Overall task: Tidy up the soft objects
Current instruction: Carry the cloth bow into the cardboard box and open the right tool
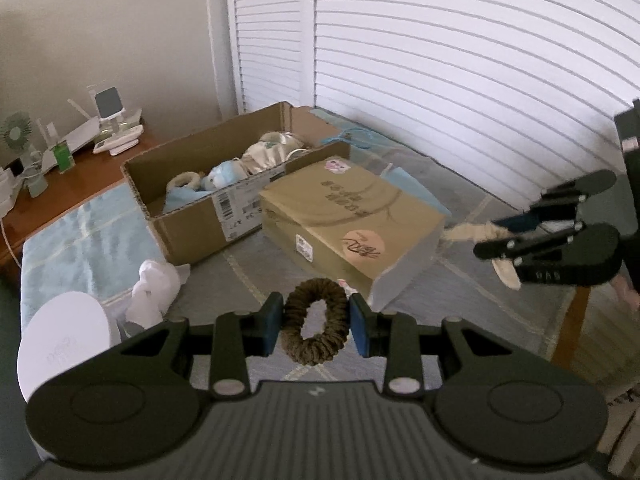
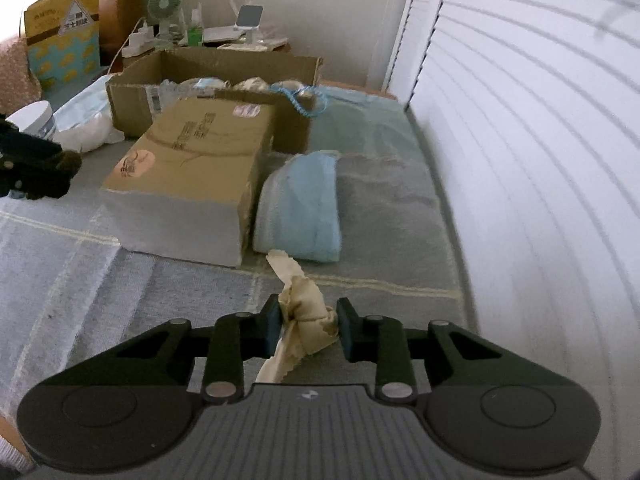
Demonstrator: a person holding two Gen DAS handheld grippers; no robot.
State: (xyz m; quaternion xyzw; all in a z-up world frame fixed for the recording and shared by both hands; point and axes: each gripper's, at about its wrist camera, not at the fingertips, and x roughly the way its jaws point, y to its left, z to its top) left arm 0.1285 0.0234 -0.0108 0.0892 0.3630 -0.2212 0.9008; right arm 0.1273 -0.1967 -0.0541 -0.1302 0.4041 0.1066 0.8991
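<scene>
both grippers carrying soft items above the bed.
left gripper [image 1: 316, 322] pinches a brown scrunchie [image 1: 314, 320]; right gripper [image 2: 306, 326] clamps a beige knotted cloth [image 2: 304, 312]. open cardboard box [image 1: 192, 200] of soft things sits at 11 o'clock, tan closed box [image 1: 348, 216] beside it.

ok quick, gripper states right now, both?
Left gripper: closed on the brown scrunchie.
Right gripper: closed on the beige cloth strip.
</scene>
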